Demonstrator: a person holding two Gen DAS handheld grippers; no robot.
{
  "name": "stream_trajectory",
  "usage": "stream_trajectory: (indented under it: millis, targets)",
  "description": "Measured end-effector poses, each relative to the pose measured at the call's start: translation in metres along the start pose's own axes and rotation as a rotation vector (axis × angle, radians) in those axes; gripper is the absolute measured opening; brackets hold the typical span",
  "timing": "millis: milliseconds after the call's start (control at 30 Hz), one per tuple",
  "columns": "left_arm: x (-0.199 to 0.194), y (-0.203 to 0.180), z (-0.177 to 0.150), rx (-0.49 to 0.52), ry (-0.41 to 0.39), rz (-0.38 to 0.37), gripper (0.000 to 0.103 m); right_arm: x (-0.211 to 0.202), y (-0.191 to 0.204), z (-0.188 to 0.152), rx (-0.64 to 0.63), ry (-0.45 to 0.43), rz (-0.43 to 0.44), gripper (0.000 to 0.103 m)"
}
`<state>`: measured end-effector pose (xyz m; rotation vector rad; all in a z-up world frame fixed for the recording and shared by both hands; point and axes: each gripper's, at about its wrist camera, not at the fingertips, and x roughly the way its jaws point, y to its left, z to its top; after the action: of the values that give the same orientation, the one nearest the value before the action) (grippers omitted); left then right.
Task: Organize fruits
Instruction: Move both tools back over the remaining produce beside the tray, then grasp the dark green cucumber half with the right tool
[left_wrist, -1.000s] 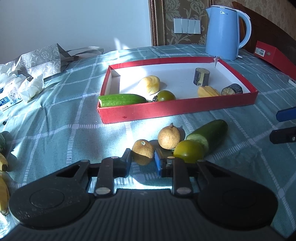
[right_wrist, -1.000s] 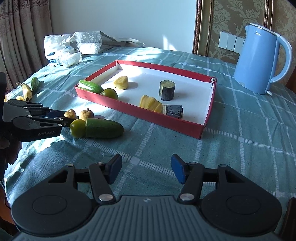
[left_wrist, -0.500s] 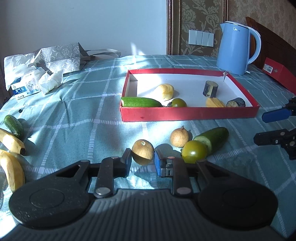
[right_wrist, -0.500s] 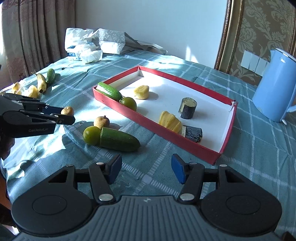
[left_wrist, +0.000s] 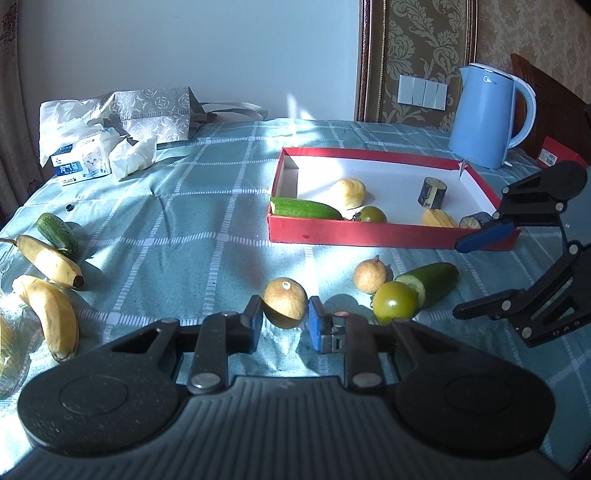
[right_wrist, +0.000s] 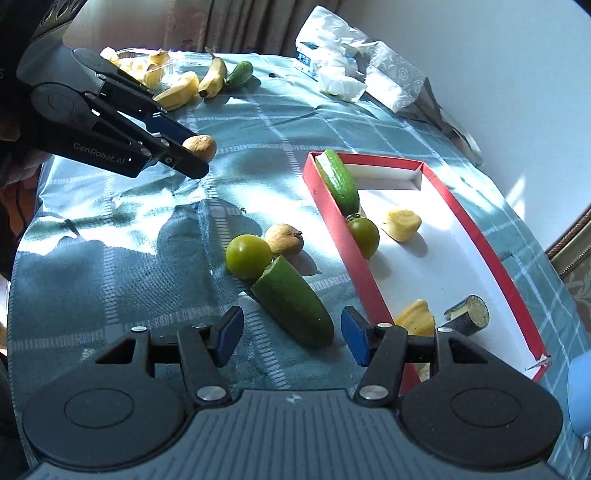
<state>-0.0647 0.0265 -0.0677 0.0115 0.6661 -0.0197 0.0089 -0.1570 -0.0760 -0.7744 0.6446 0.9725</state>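
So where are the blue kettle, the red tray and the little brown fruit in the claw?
blue kettle (left_wrist: 484, 122), left wrist view, middle of body.
red tray (left_wrist: 369, 238), left wrist view, near wall.
brown fruit (left_wrist: 285, 302), left wrist view, its middle.

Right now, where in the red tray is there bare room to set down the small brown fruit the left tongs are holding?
The red tray's middle and far side are bare, between the yellow piece and the dark cut chunk. Its near wall is crowded: cucumber, green tomato, another yellow piece, a second dark chunk.
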Motion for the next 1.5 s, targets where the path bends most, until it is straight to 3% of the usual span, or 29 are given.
stream_trajectory:
  millis: [300,700,1033,1500]
  targets:
    - [-0.007,-0.008,0.002,-0.02,0.0,0.032,0.023,0.027,-0.021,0.007,-0.059,0.046,0.162,0.057]
    - [-0.011,0.001,0.003,-0.115,0.018,0.054,0.023,0.038,-0.024,0.013,-0.082,0.046,0.232,0.057]
    - [-0.005,0.001,0.008,-0.11,0.023,0.047,0.023,0.033,-0.021,0.011,-0.087,0.05,0.169,0.038]
    - [0.003,0.005,0.009,-0.099,0.038,0.02,0.023,0.018,-0.012,-0.007,0.051,0.016,0.062,0.036]
